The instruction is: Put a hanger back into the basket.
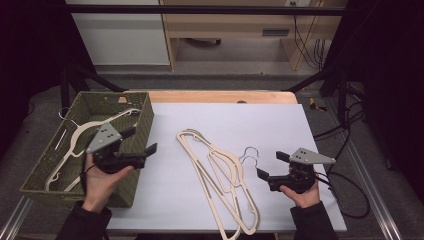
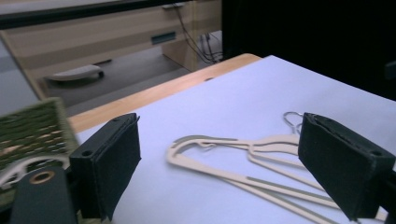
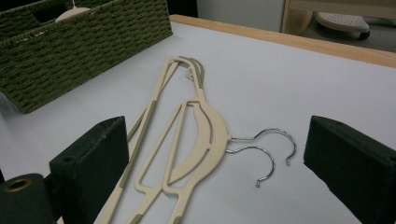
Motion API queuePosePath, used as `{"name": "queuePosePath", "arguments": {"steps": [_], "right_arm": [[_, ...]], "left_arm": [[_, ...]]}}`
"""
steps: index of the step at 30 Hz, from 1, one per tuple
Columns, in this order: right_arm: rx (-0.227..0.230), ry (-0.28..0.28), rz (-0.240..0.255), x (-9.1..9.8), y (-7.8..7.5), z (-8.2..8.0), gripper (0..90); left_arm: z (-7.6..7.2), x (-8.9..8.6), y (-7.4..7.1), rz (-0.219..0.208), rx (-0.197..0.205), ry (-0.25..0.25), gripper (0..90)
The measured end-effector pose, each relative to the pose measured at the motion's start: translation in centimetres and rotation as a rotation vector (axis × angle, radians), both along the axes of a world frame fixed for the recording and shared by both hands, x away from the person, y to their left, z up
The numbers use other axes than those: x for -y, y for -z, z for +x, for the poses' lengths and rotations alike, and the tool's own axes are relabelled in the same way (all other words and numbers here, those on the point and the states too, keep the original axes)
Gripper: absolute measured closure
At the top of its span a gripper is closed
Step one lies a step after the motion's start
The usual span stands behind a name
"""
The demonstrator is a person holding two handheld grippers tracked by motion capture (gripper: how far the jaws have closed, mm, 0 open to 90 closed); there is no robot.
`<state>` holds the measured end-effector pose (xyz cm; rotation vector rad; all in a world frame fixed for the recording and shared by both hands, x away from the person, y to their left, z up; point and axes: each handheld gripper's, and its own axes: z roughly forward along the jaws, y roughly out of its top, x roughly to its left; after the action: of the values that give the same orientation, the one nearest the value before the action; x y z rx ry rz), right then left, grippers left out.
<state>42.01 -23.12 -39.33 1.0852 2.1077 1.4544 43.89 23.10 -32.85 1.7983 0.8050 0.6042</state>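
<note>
Two or three cream hangers (image 1: 220,175) with metal hooks (image 1: 250,152) lie overlapping on the white sheet (image 1: 240,120) at mid-table. Another cream hanger (image 1: 82,135) lies inside the green woven basket (image 1: 144,117) at the left. My left gripper (image 1: 142,141) hovers at the basket's right wall, open and empty, its jaws pointing right toward the hangers (image 2: 243,149). My right gripper (image 1: 270,165) stands open and empty just right of the hooks, pointing left. In the right gripper view the hangers (image 3: 201,126) and both hooks lie between and beyond the open gripper (image 3: 217,156).
The basket (image 3: 84,46) takes up the table's left side. A wooden table edge (image 1: 220,96) runs along the back. Black cables (image 1: 350,195) trail off the right side. The far right part of the white sheet is bare.
</note>
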Motion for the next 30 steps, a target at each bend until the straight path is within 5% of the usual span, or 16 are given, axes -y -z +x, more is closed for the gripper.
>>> {"name": "queuePosePath", "arguments": {"steps": [10, 30], "right_arm": [[0.024, 0.01, 0.023, 1.0, 0.0, -0.2, 3.8], [0.051, 0.025, 0.054, 2.1, 0.0, -1.1, 2.8]], "left_arm": [[1.2, 6.3, 1.7, -0.009, -0.027, 0.096, 12.5], [4.6, 13.9, 5.0, 0.036, -0.082, 0.167, 13.4]]}}
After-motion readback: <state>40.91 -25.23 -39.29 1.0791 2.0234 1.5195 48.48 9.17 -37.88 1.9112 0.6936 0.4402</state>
